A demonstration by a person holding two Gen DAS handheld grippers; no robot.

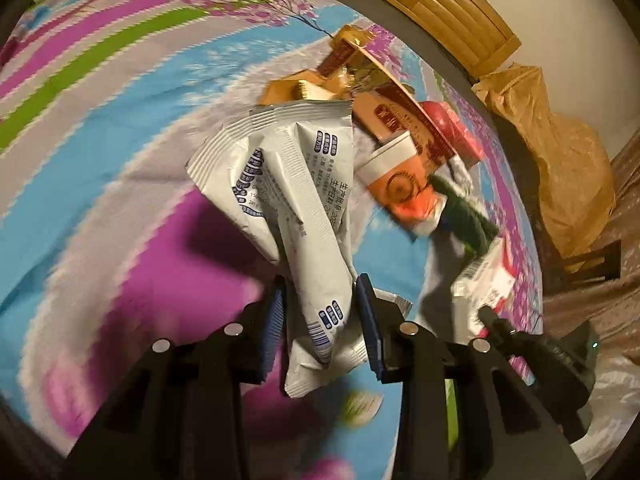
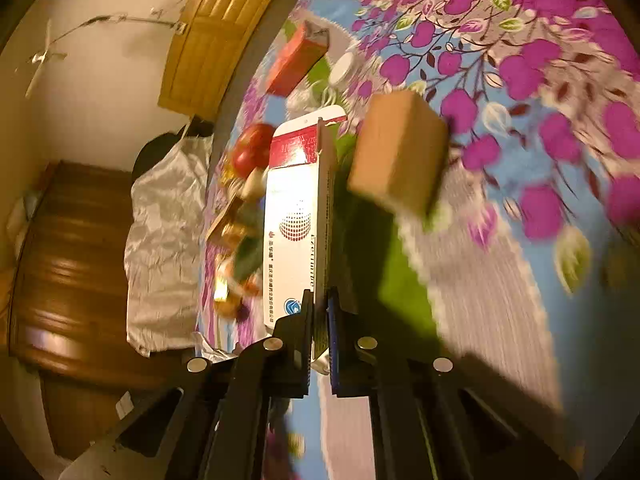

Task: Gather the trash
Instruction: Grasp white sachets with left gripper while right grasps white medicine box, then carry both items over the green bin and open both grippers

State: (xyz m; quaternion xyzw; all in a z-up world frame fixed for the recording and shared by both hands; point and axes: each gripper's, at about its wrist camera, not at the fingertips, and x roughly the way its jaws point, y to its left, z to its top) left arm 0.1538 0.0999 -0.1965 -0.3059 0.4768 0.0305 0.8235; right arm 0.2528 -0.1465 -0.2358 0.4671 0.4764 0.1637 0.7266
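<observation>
My left gripper (image 1: 320, 312) is shut on a crumpled white snack wrapper (image 1: 292, 184) with blue print, held above the flowered bedsheet (image 1: 120, 140). My right gripper (image 2: 319, 320) is shut on a flat white and red medicine box (image 2: 294, 220), held upright above the sheet; the box also shows at the right of the left wrist view (image 1: 480, 280). Other trash lies on the sheet: gold and red packaging (image 1: 380, 92), an orange and white cup (image 1: 400, 188), a brown cardboard box (image 2: 400, 148), a red carton (image 2: 296, 56), a white lid (image 2: 343, 68).
A white plastic bag (image 2: 168, 240) hangs beside the bed over a wooden floor (image 2: 72, 260). A wooden headboard (image 1: 440, 0) and a brown paper bag (image 1: 560, 160) stand at the bed's far edge. The right gripper's black body (image 1: 532, 344) shows at lower right.
</observation>
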